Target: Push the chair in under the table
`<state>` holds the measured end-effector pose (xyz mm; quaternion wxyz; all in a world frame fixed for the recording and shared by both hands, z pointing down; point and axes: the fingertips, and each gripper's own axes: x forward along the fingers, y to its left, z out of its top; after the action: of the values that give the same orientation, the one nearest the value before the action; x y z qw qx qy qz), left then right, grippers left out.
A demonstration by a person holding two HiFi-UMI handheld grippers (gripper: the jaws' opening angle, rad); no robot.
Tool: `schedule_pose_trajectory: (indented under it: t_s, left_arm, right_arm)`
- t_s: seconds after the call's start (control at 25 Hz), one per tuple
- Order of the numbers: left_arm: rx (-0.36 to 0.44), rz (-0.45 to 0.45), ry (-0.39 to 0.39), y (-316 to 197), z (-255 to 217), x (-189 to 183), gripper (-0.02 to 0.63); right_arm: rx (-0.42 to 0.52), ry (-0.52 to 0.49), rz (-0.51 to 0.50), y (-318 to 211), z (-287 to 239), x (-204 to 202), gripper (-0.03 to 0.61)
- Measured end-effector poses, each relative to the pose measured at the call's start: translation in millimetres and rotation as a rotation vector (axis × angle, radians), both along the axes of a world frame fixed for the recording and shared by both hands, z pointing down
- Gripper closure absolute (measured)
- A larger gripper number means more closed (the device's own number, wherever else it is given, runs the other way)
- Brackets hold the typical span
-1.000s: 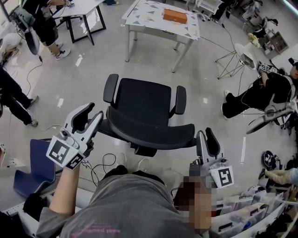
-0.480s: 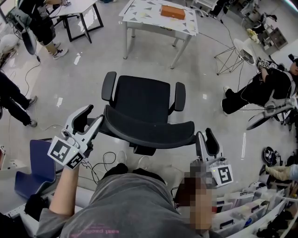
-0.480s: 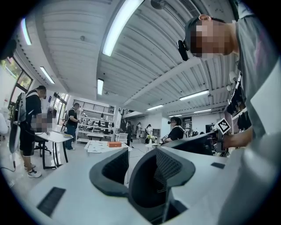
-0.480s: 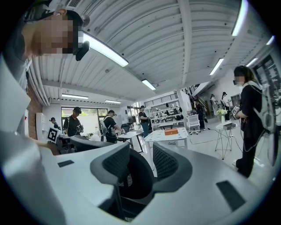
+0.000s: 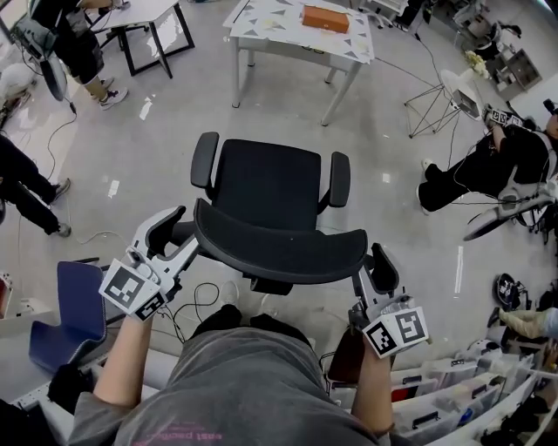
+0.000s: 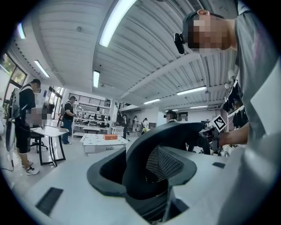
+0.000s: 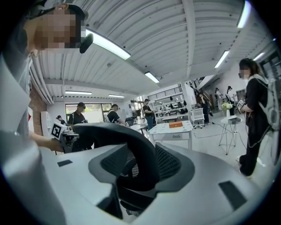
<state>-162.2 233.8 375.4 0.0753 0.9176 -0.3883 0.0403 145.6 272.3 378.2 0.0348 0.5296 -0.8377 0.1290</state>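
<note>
step: setting grip on black mesh office chair (image 5: 266,185), pre-push. left gripper (image 5: 179,233), right gripper (image 5: 370,266): jaws just been opening, now released, curved backrest rim (image 5: 279,253) between each pair, unpinched. chair well short of white table (image 5: 261,26) beyond jaws. next: clench rim, roll straight forward.

Shirt (image 5: 235,383): grey, short-sleeved, printed with pink lettering.
Left gripper (image 5: 179,235): pale grey shell, lined in black; a black-and-white marker cube (image 5: 131,292) is fitted.
Right gripper (image 5: 370,268): made alike.
Head camera (image 6: 178,42): small, black.
</note>
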Motion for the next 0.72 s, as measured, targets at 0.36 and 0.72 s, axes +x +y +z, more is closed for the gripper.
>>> schedule_pose_trajectory:
  t_s: [0.36,0.72]
  left_arm:
    - [-0.021,0.041,-0.017,-3,12,19,0.385]
    - [-0.013,0.013,-0.025,-17,15,12,0.431]
  right_arm:
    - [-0.023,0.018,-0.035,-9,16,-14,0.385]
    - [-0.027,0.048,-0.018,-23,22,-13,0.38]
